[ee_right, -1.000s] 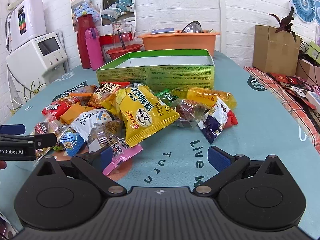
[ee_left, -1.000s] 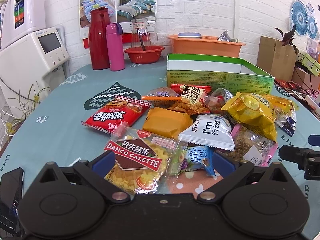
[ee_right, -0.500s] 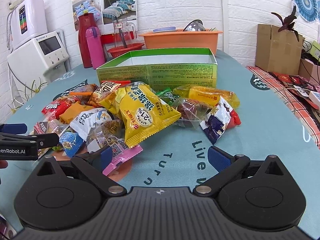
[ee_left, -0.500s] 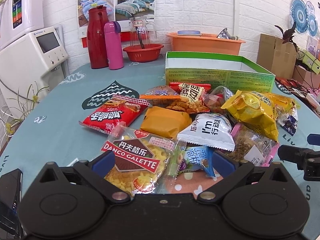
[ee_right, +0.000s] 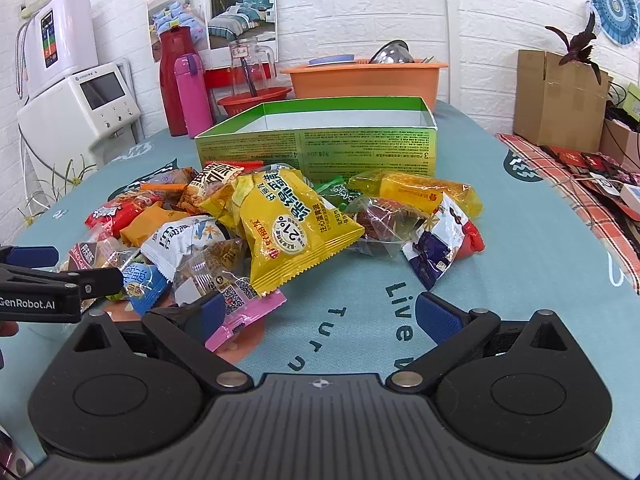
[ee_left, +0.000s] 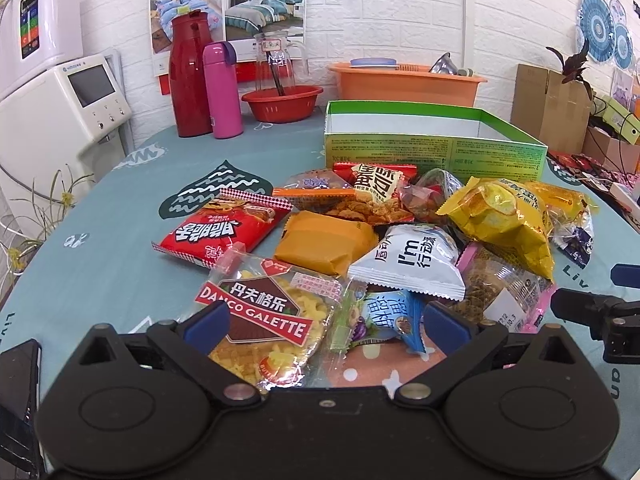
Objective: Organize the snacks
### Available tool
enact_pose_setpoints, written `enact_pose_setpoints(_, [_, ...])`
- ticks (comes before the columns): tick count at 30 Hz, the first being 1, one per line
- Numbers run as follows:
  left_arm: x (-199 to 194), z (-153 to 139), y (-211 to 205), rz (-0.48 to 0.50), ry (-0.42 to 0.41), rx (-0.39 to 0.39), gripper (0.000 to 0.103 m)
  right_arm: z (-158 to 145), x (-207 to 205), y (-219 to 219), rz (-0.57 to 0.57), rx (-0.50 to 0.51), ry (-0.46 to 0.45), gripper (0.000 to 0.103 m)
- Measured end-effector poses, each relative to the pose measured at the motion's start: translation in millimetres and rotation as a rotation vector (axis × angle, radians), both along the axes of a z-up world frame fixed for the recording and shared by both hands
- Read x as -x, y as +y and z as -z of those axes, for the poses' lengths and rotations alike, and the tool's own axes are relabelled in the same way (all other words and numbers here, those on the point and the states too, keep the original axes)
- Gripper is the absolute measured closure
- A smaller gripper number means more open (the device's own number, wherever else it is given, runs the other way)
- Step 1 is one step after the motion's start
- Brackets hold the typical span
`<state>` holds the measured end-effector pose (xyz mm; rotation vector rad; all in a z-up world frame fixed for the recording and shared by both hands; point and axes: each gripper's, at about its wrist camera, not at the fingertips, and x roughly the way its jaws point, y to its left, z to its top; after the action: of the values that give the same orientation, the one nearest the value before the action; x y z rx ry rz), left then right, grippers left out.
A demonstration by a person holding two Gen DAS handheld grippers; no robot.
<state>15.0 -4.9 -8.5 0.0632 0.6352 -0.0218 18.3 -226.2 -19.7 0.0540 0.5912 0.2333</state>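
A pile of snack packets lies on the teal tablecloth before an open green box [ee_left: 432, 148], also in the right wrist view [ee_right: 320, 148]. My left gripper [ee_left: 326, 322] is open, low over the near edge of the pile, its jaws either side of a clear Danco Galette packet [ee_left: 264, 316] and a small blue packet [ee_left: 390, 320]. My right gripper [ee_right: 320, 314] is open, its left finger by a pink-edged packet [ee_right: 236, 300], below a big yellow packet [ee_right: 288, 228]. Each gripper shows at the edge of the other's view.
A red flask [ee_left: 188, 76], pink bottle [ee_left: 222, 90], glass jug in a red bowl [ee_left: 280, 98] and orange tub [ee_left: 404, 82] stand at the back. A white appliance [ee_left: 60, 116] is far left. A phone [ee_left: 18, 388] lies near left. Cardboard boxes [ee_right: 560, 100] stand right.
Both views have shifted slightly, the pile and box sitting a touch nearer. Both grippers stay open; no packet has moved.
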Motion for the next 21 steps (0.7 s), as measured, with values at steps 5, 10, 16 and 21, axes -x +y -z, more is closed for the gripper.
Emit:
enact_pose_setpoints(5, [-6.4, -1.9, 5.1, 0.047, 0.035, 0.052, 0.000, -2.9, -2.0, -2.7, -0.037, -0.026, -0.022, 0.000])
enact_pose_setpoints(10, [-12.7, -23.9, 1.4, 0.125, -0.044, 0.125, 0.000, -16.3, -5.0, -8.5, -0.126, -0.090, -0.133, 0.000])
enact_pose_setpoints(16, [-52.8, -38.8, -16.8, 0.307, 0.026, 0.402, 0.000, -16.8, -29.4, -1.2, -0.209, -0.007, -0.187, 0.000])
enact_pose_setpoints(21, [-92.6, -25.6, -44.7, 0.349, 0.125, 0.407, 0.014, -4.8, -52.1, 3.7, -0.282, 0.042, -0.106, 0.000])
